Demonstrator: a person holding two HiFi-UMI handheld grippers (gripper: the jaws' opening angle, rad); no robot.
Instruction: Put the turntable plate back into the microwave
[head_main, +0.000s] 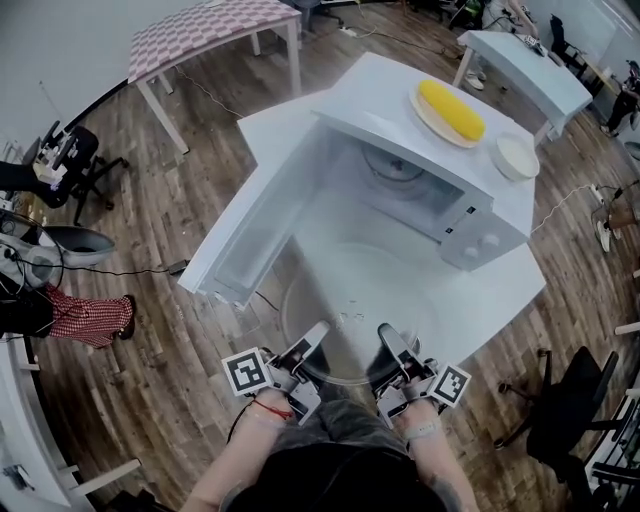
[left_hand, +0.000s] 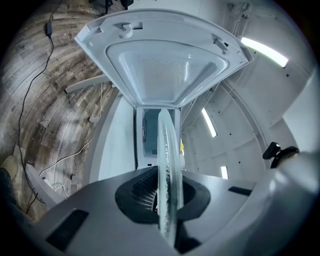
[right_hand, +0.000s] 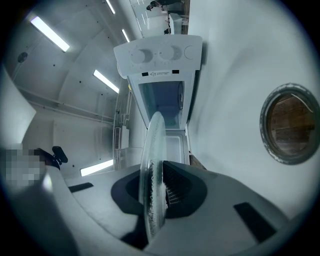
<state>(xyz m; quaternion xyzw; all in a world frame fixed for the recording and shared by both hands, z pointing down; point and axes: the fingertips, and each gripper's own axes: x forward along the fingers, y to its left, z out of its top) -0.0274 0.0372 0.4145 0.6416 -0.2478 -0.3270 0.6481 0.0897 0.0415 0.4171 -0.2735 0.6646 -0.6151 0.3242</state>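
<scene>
The clear glass turntable plate (head_main: 352, 305) hangs level over the white table, in front of the open microwave (head_main: 440, 205). My left gripper (head_main: 308, 347) is shut on its near left rim. My right gripper (head_main: 392, 347) is shut on its near right rim. In the left gripper view the plate (left_hand: 167, 160) stands edge-on between the black pads of the left gripper (left_hand: 167, 200). The right gripper view shows the plate (right_hand: 152, 165) the same way in the right gripper (right_hand: 152, 196). A roller ring (head_main: 393, 165) lies on the microwave's cavity floor.
The microwave door (head_main: 255, 215) swings out to the left, close to the plate's left side. On top of the microwave sit a plate with a corn cob (head_main: 450, 112) and a white dish (head_main: 517, 157). Office chairs, cables and other tables stand on the wooden floor.
</scene>
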